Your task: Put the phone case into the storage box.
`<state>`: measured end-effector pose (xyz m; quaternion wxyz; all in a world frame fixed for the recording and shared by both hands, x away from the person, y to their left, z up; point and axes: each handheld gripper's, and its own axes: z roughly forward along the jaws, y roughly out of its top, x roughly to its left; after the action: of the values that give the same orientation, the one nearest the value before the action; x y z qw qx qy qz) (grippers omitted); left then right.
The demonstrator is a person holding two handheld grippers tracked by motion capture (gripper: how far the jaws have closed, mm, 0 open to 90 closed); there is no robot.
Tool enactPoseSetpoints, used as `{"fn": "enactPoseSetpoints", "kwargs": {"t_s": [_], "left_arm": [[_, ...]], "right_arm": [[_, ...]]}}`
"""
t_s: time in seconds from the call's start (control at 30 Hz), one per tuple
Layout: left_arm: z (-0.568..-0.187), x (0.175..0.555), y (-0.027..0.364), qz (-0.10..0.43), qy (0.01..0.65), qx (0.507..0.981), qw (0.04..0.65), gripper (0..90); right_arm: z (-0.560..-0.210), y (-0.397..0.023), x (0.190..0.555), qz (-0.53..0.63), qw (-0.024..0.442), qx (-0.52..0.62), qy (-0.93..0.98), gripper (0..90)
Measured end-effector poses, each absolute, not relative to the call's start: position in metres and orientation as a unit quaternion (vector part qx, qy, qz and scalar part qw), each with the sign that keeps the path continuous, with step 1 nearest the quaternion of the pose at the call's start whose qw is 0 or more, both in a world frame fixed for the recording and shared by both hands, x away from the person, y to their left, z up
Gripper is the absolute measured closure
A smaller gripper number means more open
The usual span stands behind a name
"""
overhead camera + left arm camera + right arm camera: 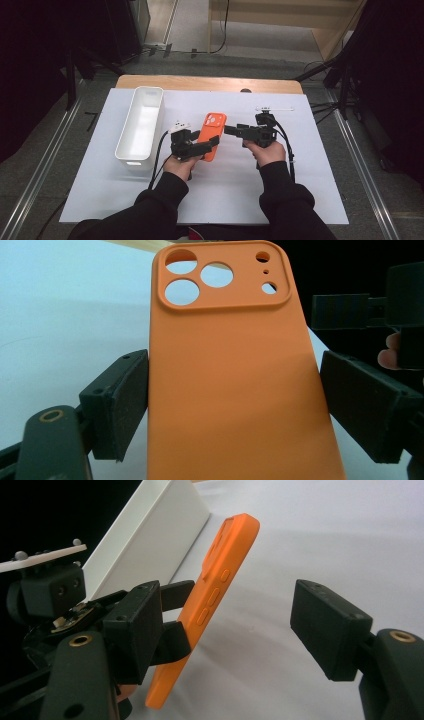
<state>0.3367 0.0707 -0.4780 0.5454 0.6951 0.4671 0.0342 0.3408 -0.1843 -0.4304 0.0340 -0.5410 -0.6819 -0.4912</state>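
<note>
Orange silicone phone case (212, 135), camera cut-outs at its far end, is sitting near the middle of the white-covered table (310, 200), lifted off the sheet and held on edge. I am grasping it with my left claw (207, 145): in the left gripper view the two black pads (120, 400) are pressing on the case's long side edges, low on its body. Long axis is running away from me, from the near edge of the table toward the far edge, tilted slightly right at the top. My right claw (231, 131) is standing released, jaws parted with nothing between them, pointing leftward at the case's right edge and just short of it. In the right gripper view the case (210, 605) is lying left of the gap, button side facing me, nearer my left-hand jaw. Judgement: the right claw is the free one, and needs to be coming in leftward to straddle the case's upper half. The long white plastic bin (141, 125) is standing near the table's left edge, well apart.
</note>
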Motion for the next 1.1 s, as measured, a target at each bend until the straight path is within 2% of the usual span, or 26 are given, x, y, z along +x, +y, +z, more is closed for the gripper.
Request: {"fn": "enactPoseSetpoints", "kwargs": {"t_s": [0.7, 1.1], "left_arm": [[-0.478, 0.337, 0.07, 0.04, 0.469, 0.691, 0.549, 14.8], [-0.478, 0.336, 0.069, 0.037, 0.465, 0.691, 0.552, 14.8]], "right_arm": [[-0.427, -0.178, 0.368, -0.48, 0.051, -0.571, -0.664, 29.4], [-0.428, -0.172, 0.376, -0.477, 0.058, -0.581, -0.657, 34.1]]}}
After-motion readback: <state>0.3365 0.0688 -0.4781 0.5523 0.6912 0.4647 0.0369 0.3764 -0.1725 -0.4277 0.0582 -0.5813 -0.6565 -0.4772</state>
